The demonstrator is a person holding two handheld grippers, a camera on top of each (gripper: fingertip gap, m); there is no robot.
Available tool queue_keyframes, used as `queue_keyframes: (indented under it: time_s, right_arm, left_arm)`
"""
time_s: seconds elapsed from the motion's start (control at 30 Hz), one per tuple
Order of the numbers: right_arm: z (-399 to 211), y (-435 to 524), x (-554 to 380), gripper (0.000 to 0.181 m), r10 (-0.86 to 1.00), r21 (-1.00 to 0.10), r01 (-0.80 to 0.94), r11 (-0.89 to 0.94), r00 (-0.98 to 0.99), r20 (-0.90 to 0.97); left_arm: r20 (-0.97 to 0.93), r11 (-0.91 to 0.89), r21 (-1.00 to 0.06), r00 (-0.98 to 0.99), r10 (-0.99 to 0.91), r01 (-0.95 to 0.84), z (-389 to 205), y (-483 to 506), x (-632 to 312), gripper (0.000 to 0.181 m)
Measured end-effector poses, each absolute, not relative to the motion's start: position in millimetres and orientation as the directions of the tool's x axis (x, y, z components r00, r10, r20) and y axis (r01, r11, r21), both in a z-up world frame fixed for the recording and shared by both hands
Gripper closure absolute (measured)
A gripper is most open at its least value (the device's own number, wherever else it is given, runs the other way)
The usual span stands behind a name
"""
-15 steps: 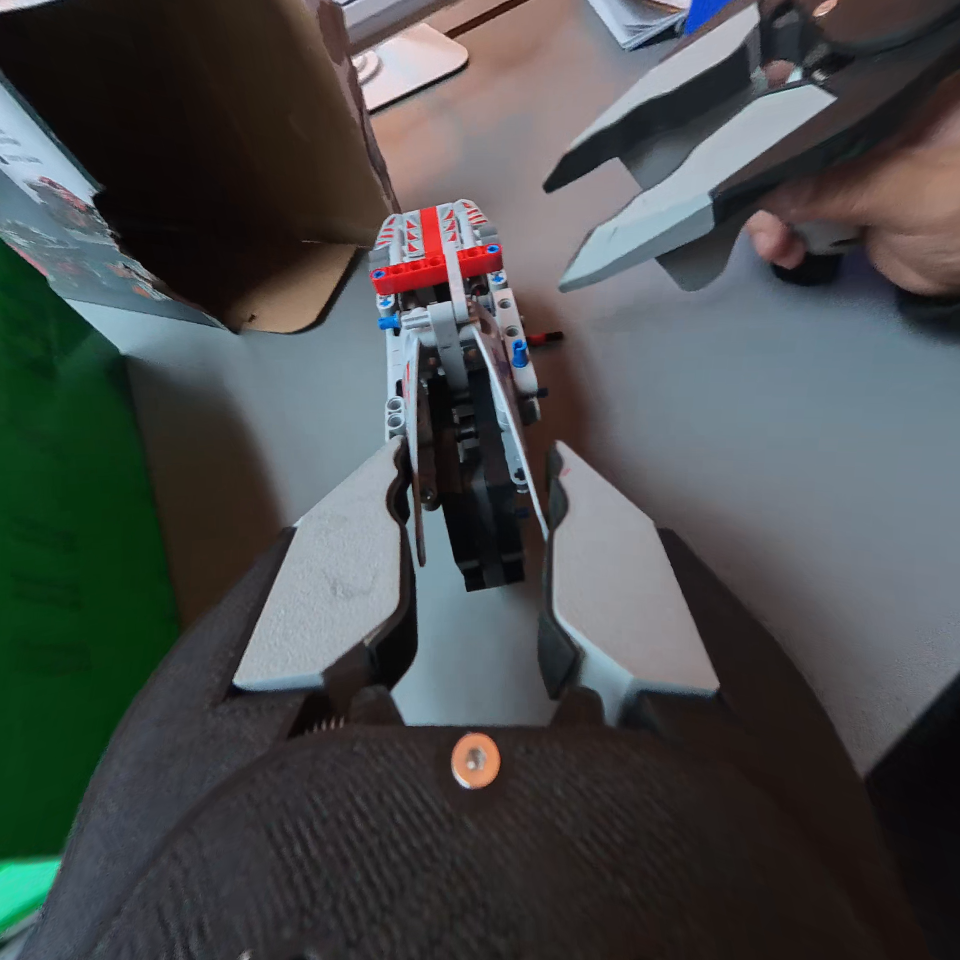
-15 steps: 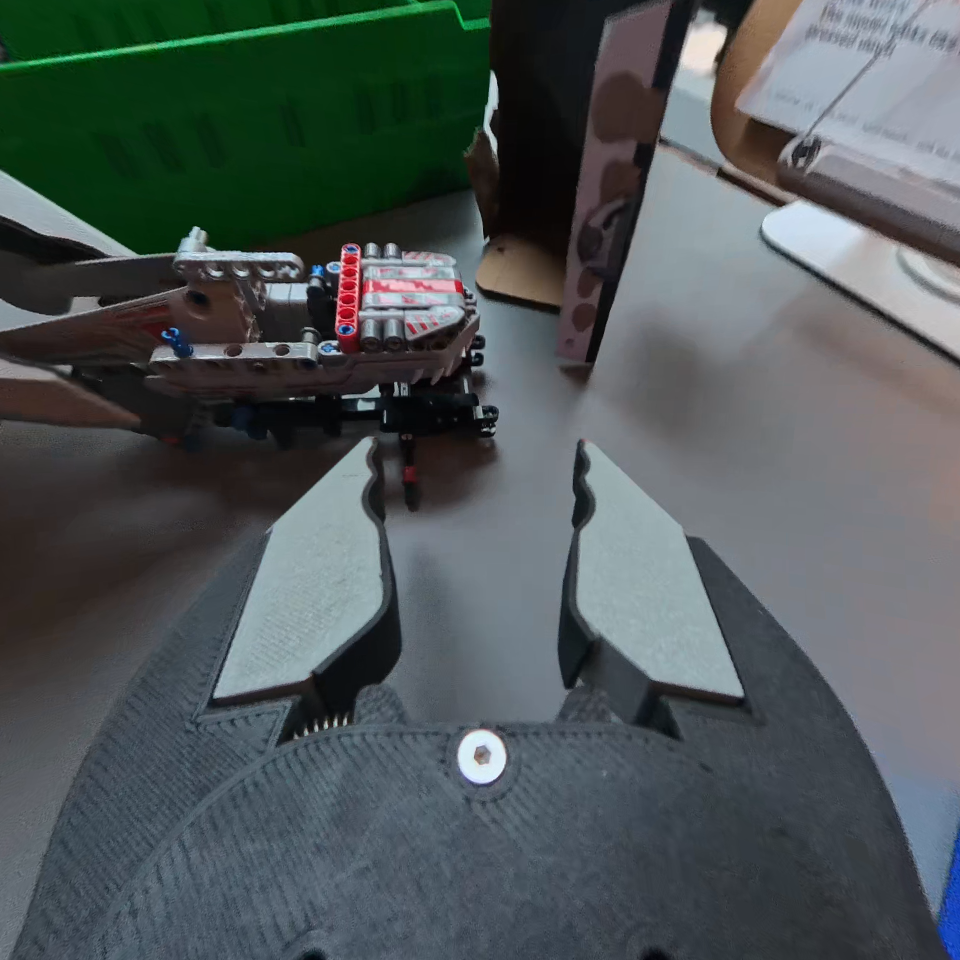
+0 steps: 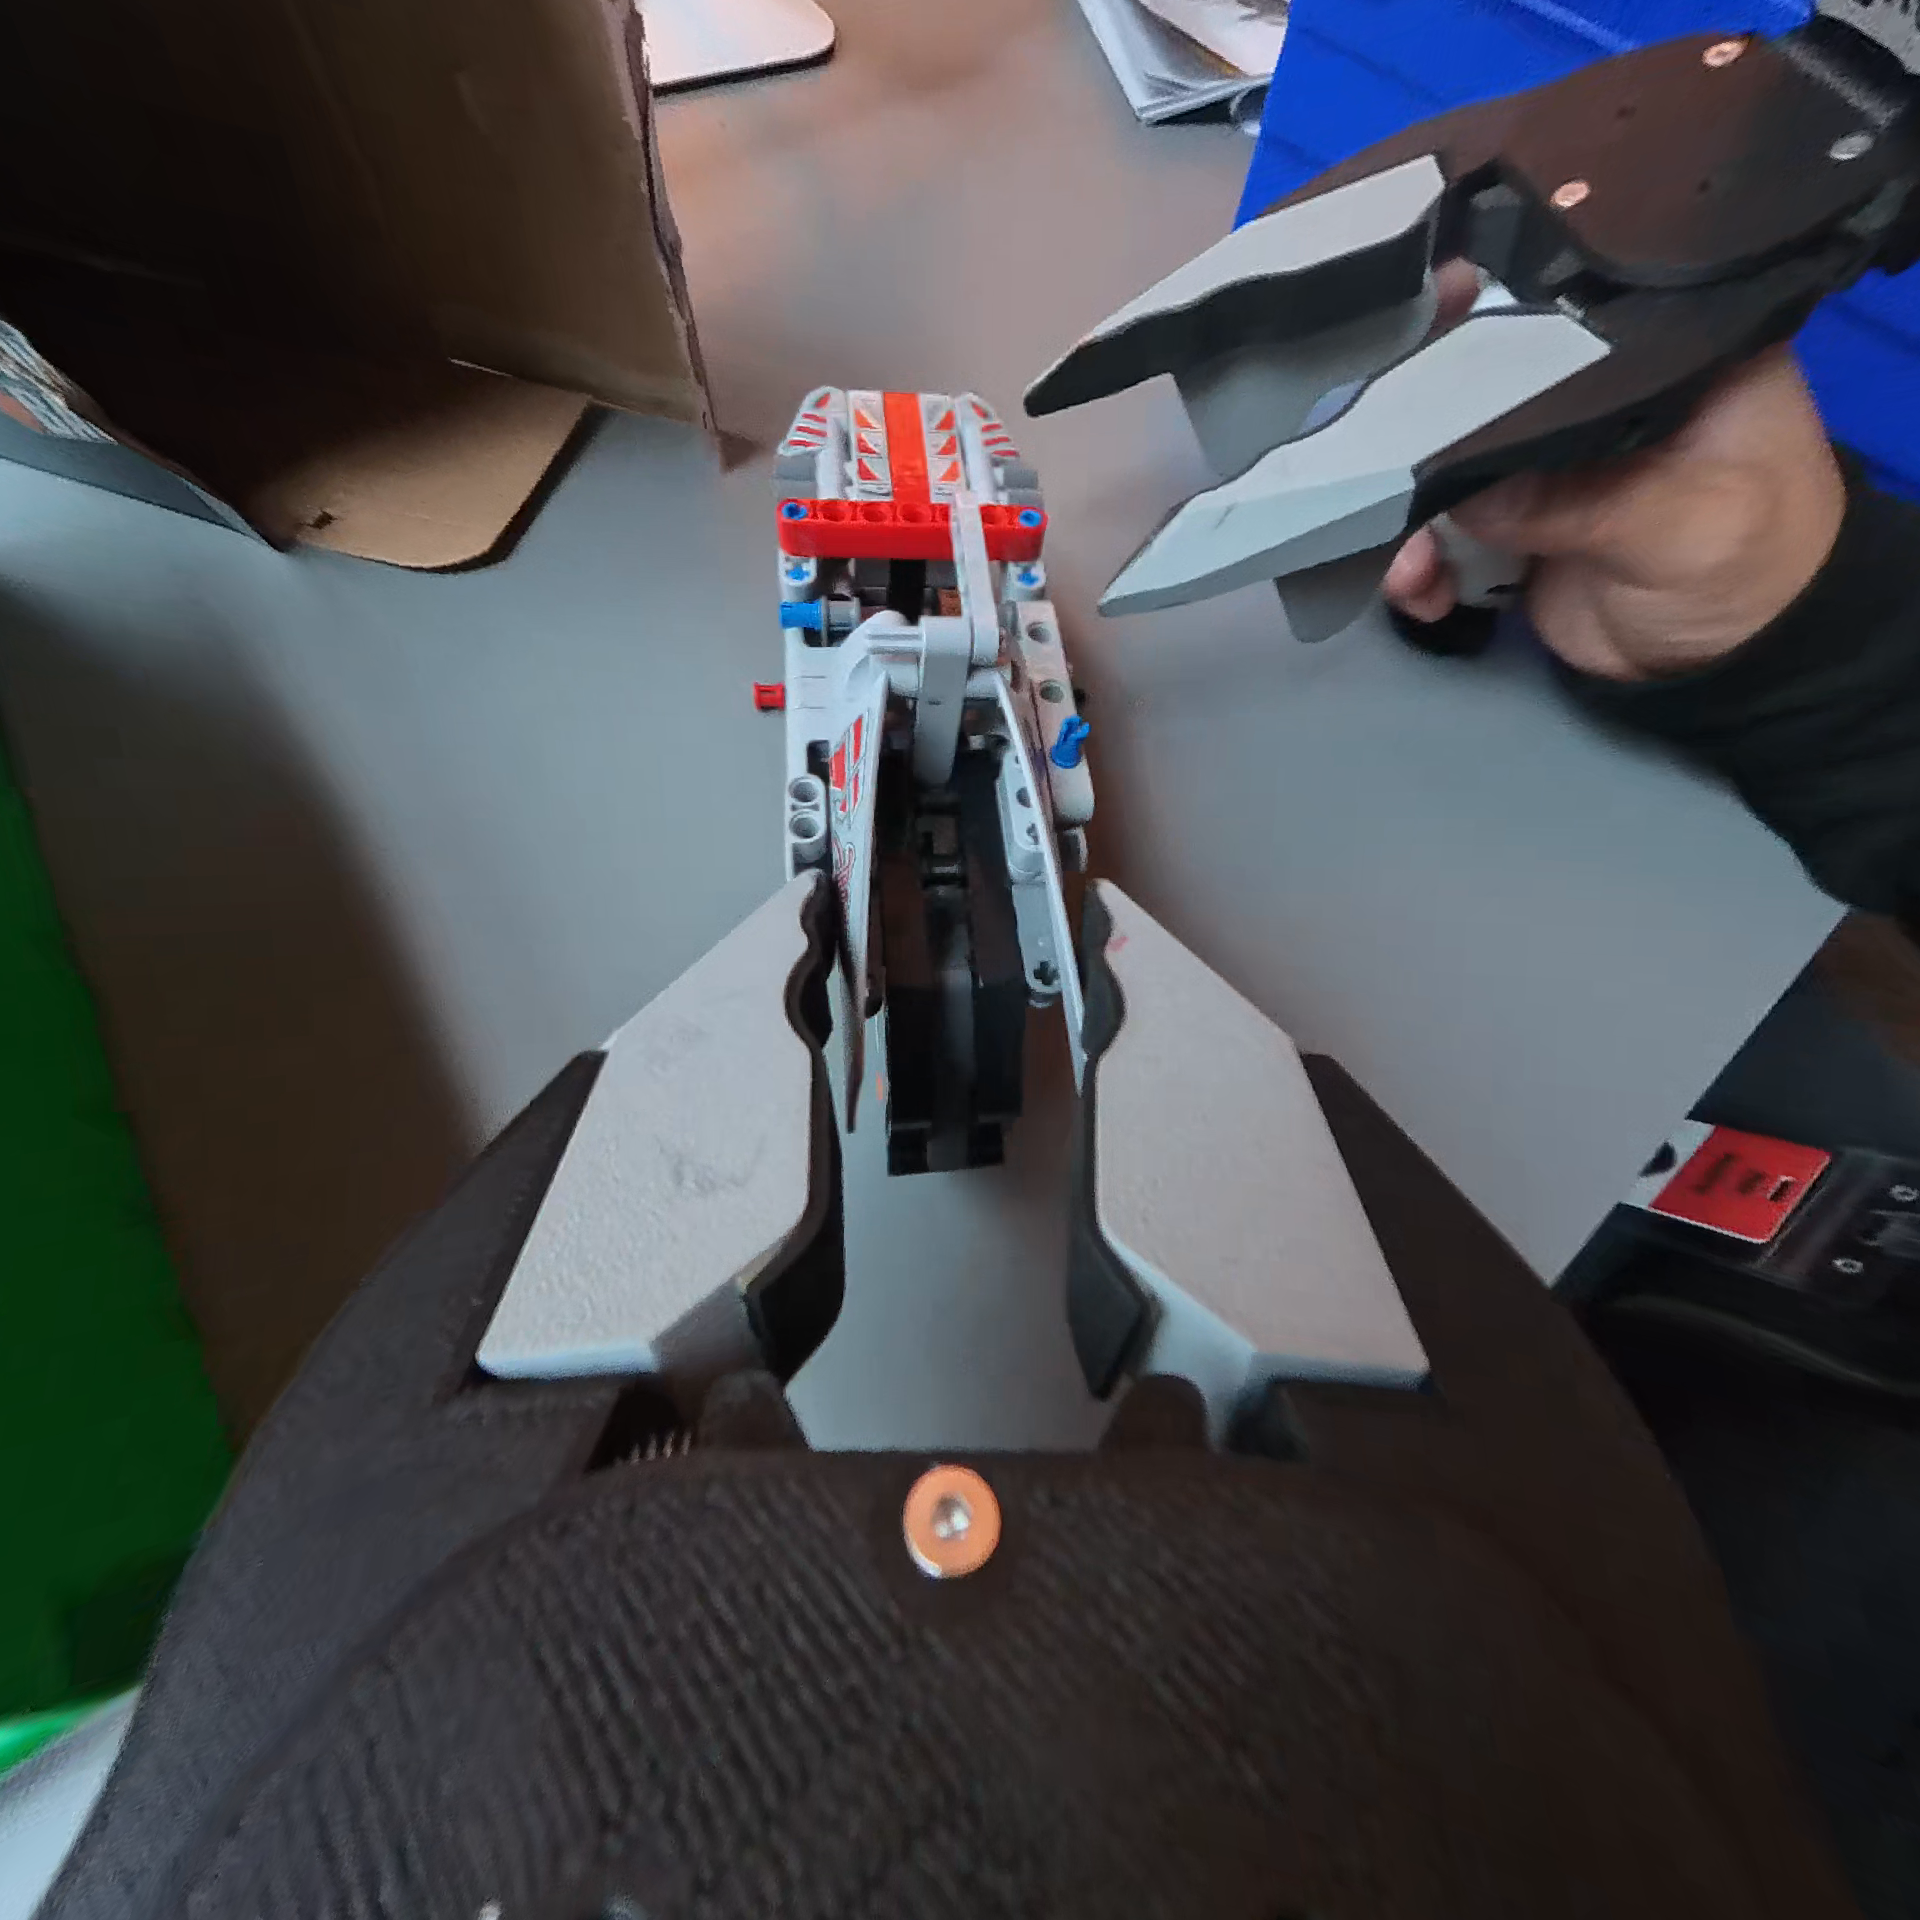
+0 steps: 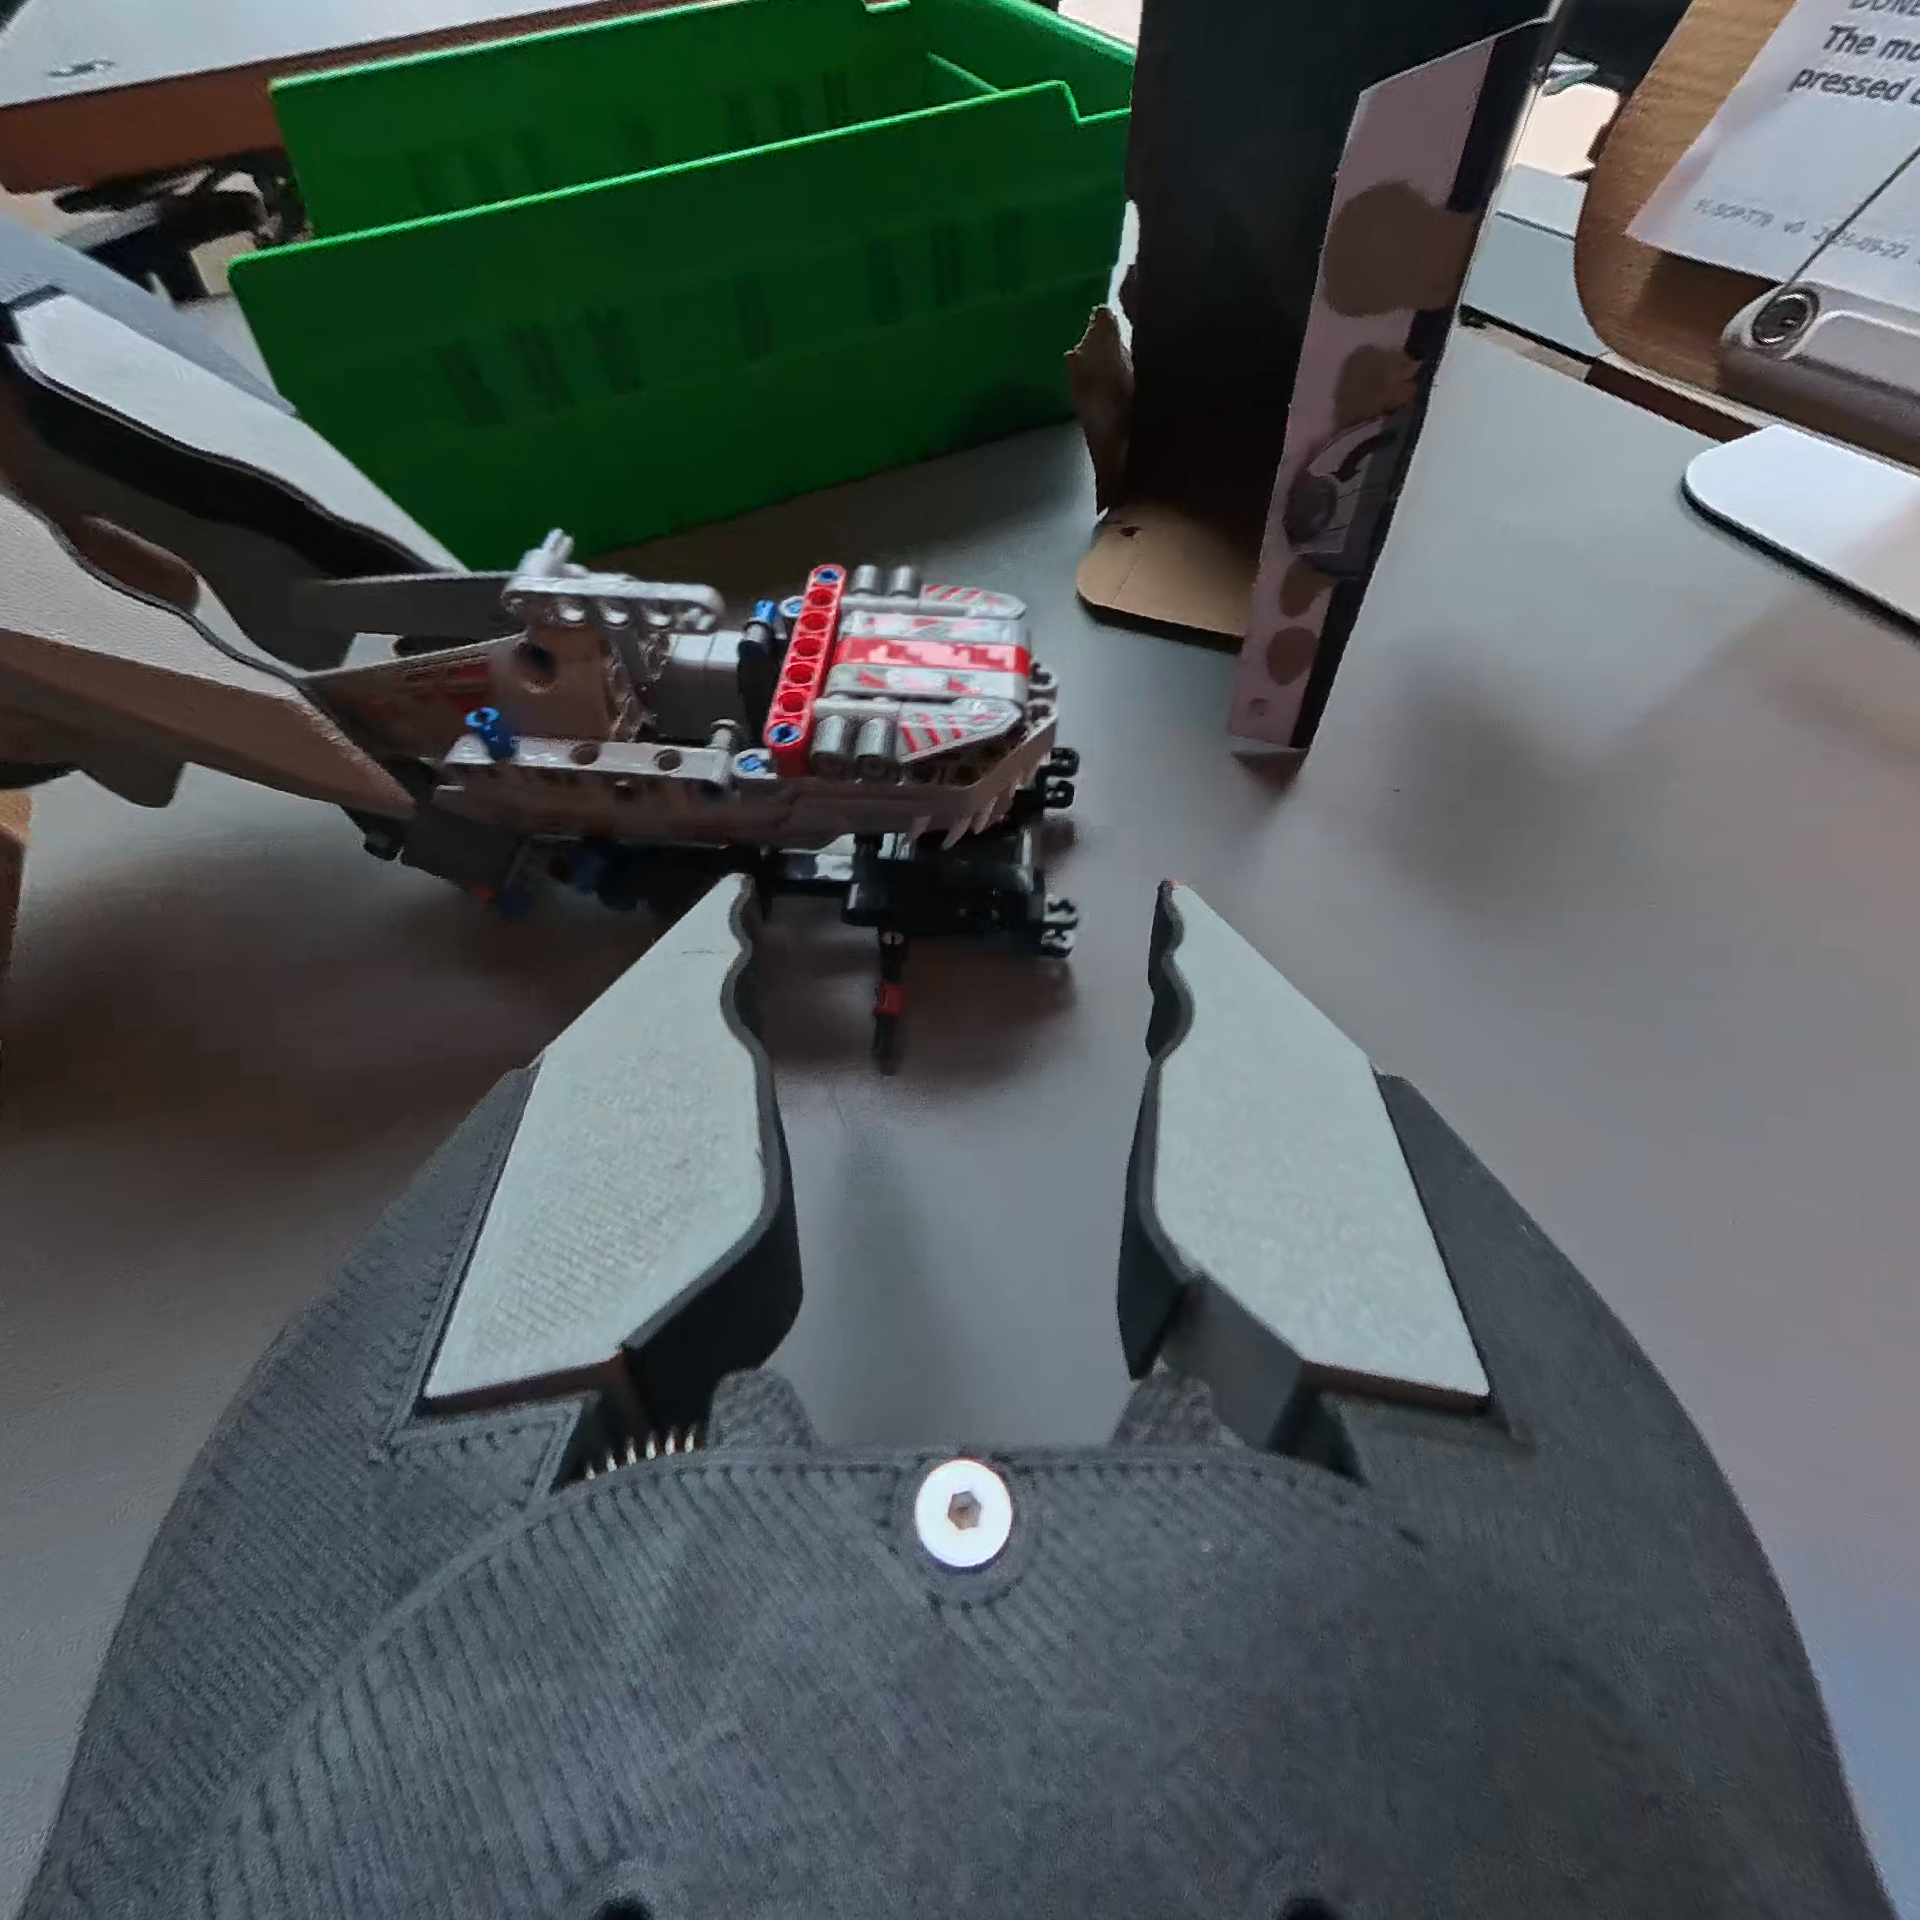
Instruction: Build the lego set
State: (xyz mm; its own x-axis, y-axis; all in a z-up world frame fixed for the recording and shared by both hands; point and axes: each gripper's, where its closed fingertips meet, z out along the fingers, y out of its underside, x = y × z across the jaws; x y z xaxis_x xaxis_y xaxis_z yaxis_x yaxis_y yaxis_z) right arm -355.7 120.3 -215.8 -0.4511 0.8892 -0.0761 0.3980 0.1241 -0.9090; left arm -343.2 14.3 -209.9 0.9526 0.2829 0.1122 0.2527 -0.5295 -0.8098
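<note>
The partly built lego model (image 3: 914,623), grey with a red beam and red-striped panels, lies lengthwise on the dark table. My left gripper (image 3: 951,914) is shut on its rear end, one finger on each side. In the right wrist view the model (image 4: 904,686) lies sideways, with the left gripper (image 4: 431,686) clamped on it from the left. A thin black axle with a red piece (image 4: 888,997) sticks out below its front. My right gripper (image 4: 954,894) is open and empty, close in front of the model. It also shows in the left wrist view (image 3: 1070,504), to the right of the model's front.
A green bin (image 4: 665,312) stands behind the model. An open cardboard box (image 4: 1247,416) stands upright close to the model's front, and it also shows in the left wrist view (image 3: 312,260). A monitor foot (image 4: 1808,520) is at the far right. A black device with a red label (image 3: 1735,1184) sits at the table's right edge.
My right gripper has drawn a little nearer to the model's front and stays open. My left gripper keeps its hold on the model's rear.
</note>
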Motion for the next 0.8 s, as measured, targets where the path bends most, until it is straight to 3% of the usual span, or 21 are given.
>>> queue_keyframes:
  time_s: [0.17, 0.23, 0.3, 0.43, 0.5, 0.6, 0.7, 0.8]
  right_arm:
    - [-217, 122, -354, 0.114, 0.883, -0.905, 0.415, 0.094, -0.455, -0.117]
    - [-216, 120, -352, 0.118, 0.874, -0.905, 0.415, 0.091, -0.469, -0.127]
    - [-217, 119, -351, 0.126, 0.872, -0.906, 0.411, 0.105, -0.475, -0.115]
    - [-221, 121, -353, 0.124, 0.885, -0.897, 0.416, 0.149, -0.460, -0.067]
    - [-215, 121, -353, 0.126, 0.883, -0.910, 0.387, 0.149, -0.466, -0.054]
    - [-205, 120, -352, 0.129, 0.876, -0.931, 0.342, 0.127, -0.479, -0.056]
    - [-206, 125, -353, 0.131, 0.885, -0.930, 0.348, 0.116, -0.462, -0.062]
    - [-207, 128, -355, 0.130, 0.888, -0.928, 0.361, 0.098, -0.452, -0.082]
  left_arm:
    - [0.070, -0.556, -0.797, 0.951, 0.302, 0.236, -210, 1, -353, 0.138]
    - [0.089, -0.581, -0.766, 0.941, 0.327, 0.274, -211, -6, -356, 0.127]
    - [0.101, -0.577, -0.769, 0.943, 0.317, 0.276, -203, -6, -352, 0.128]
    - [-0.007, -0.572, -0.803, 0.955, 0.295, 0.170, -174, 8, -354, 0.115]
    - [-0.072, -0.651, -0.746, 0.955, 0.288, 0.140, -181, 16, -361, 0.106]
    - [-0.006, -0.779, -0.597, 0.970, 0.244, 0.193, -213, 26, -364, 0.095]
    - [0.055, -0.846, -0.506, 0.985, 0.164, 0.169, -235, 34, -359, 0.114]
    - [0.087, -0.813, -0.555, 0.984, 0.155, 0.177, -233, 43, -366, 0.115]
